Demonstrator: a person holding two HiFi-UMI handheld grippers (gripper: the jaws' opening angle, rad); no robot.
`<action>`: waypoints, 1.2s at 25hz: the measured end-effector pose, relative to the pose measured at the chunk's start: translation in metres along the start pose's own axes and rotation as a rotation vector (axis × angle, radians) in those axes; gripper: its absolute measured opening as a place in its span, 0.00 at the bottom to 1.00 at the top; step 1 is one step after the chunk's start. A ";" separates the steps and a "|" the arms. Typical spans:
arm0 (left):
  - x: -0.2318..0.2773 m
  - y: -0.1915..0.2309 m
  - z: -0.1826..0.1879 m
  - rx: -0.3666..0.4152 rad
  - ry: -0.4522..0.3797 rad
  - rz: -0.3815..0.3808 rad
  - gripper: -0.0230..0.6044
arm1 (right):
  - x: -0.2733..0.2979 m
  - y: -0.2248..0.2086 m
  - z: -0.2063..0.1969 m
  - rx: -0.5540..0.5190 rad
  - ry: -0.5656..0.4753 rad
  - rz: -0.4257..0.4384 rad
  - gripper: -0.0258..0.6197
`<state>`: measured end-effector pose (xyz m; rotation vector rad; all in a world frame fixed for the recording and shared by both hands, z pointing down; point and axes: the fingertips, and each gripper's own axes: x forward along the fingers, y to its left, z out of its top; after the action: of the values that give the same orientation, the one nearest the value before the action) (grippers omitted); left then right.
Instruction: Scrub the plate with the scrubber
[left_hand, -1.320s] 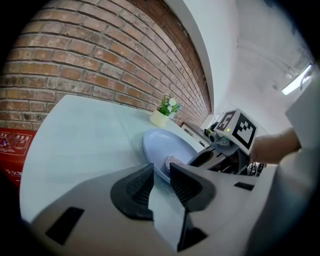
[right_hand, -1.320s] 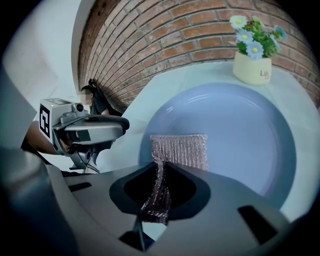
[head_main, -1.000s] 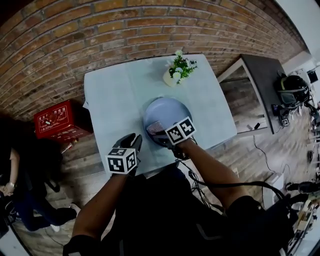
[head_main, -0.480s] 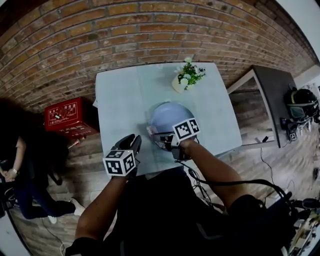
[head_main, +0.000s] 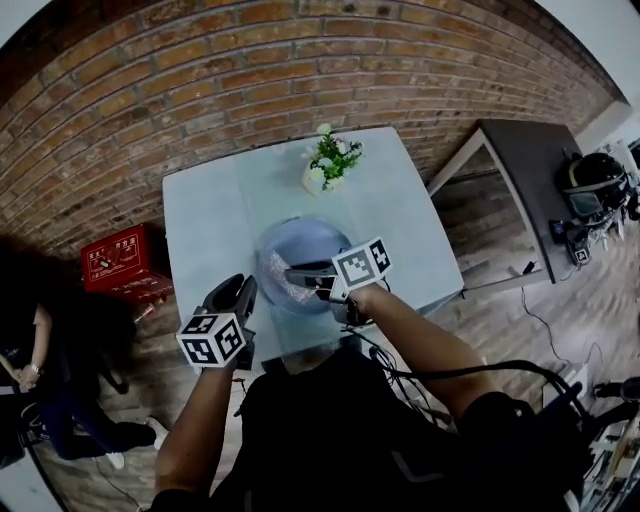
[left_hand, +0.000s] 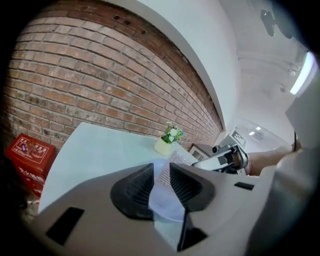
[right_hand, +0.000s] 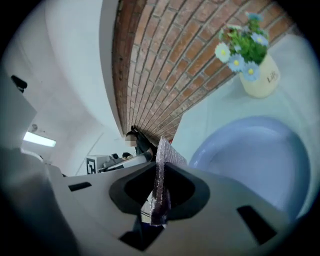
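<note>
Counter (head_main: 200, 210): frame centre, below the brick wall (head_main: 250, 70). On it: plate (head_main: 310, 240), near middle; flower pot (head_main: 316, 180) just behind it. Scrubber (head_main: 272, 270) over the plate's lower left, clamped in the right gripper (head_main: 296, 271). Left gripper (head_main: 233, 292): lower left of the plate, at the counter's near edge. Red box (head_main: 118, 262): on the floor, left of the counter.

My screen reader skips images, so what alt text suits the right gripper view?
The right gripper is shut on a glittery scrubber beside a pale blue plate on a light table. A flower pot and brick wall stand behind.
</note>
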<state>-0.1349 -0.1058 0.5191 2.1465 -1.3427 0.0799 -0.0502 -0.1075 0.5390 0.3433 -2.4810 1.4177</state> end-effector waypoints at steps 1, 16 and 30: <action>0.002 -0.007 0.004 0.005 -0.014 -0.005 0.22 | -0.010 0.004 0.003 -0.048 -0.006 -0.008 0.14; 0.006 -0.092 0.088 0.167 -0.188 0.014 0.05 | -0.136 0.062 0.062 -0.727 -0.150 -0.293 0.14; -0.028 -0.125 0.135 0.266 -0.344 0.120 0.05 | -0.224 0.092 0.107 -0.798 -0.470 -0.506 0.14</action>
<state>-0.0783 -0.1146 0.3419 2.3763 -1.7413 -0.0707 0.1181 -0.1385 0.3367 1.0973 -2.7593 0.1135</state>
